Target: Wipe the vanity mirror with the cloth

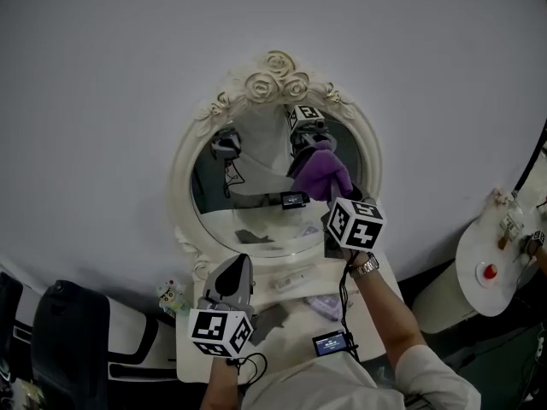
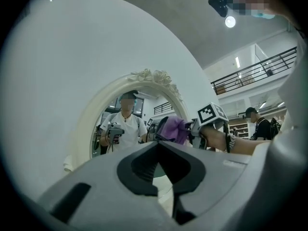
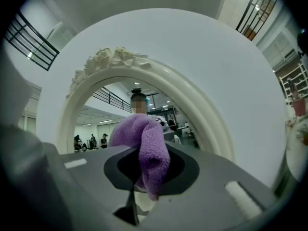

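Left claw (image 1: pixel 238 264) closed, empty; right claw (image 1: pixel 330 192) clamps one purple cloth (image 1: pixel 325 174) against one mirror (image 1: pixel 256 162).

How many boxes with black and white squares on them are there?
2. One box is low at the left; the other box is higher, beside the purple cloth at the mirror. A third, in the glass, is only a reflection.

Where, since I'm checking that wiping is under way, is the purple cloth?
In the head view the purple cloth is pinched in the fingers of the right gripper, at the right part of the vanity mirror glass.
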Tool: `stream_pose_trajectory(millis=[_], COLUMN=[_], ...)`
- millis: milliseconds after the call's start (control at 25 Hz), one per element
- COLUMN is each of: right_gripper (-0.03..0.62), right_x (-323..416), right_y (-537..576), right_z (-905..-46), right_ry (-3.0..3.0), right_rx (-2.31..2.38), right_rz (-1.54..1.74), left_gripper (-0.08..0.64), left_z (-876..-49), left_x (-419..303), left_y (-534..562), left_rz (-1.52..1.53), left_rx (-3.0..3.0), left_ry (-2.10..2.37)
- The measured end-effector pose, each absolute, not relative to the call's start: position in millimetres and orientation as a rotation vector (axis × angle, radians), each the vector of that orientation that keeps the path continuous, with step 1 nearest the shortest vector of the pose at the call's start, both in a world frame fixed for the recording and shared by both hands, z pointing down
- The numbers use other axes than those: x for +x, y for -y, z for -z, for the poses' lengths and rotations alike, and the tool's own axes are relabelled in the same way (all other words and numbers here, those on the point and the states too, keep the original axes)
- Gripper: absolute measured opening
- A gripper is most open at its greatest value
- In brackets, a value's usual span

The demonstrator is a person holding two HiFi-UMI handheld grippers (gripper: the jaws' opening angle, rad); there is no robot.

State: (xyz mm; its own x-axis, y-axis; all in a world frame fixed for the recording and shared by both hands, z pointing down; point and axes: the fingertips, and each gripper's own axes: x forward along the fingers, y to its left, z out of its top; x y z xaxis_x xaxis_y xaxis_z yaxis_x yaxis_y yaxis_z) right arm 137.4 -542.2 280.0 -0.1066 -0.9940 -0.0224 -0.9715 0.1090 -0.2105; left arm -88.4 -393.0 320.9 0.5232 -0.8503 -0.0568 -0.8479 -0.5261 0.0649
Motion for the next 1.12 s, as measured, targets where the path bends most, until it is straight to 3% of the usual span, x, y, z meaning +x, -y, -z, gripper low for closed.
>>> stream_pose_trajectory(millis=[360, 600, 840, 1120], right_gripper=[0.061, 0.061, 0.061, 0.061], right_x=[-47, -125, -165, -163], right_y=[533, 540, 550, 560], right_z=[-300, -333, -345, -347], right_ry=[-2.654, -2.804, -2.855, -2.838], right_rx=[-1.616, -1.563, -1.531, -1.545], right_rz=[0.171, 0.18, 0.189, 0.206], left_gripper=[0.0, 0.001, 0.0, 0.0], left_z=[-318, -322, -327, -333], left_x=[-163, -227, -260, -260], left_y=[363, 332, 315, 318], left_rz=[0.121, 0.14, 0.137, 0.112], left_rx=[2.573, 2.409, 2.311, 2.3], left_ry=[1.789, 1.99, 2.085, 2.073])
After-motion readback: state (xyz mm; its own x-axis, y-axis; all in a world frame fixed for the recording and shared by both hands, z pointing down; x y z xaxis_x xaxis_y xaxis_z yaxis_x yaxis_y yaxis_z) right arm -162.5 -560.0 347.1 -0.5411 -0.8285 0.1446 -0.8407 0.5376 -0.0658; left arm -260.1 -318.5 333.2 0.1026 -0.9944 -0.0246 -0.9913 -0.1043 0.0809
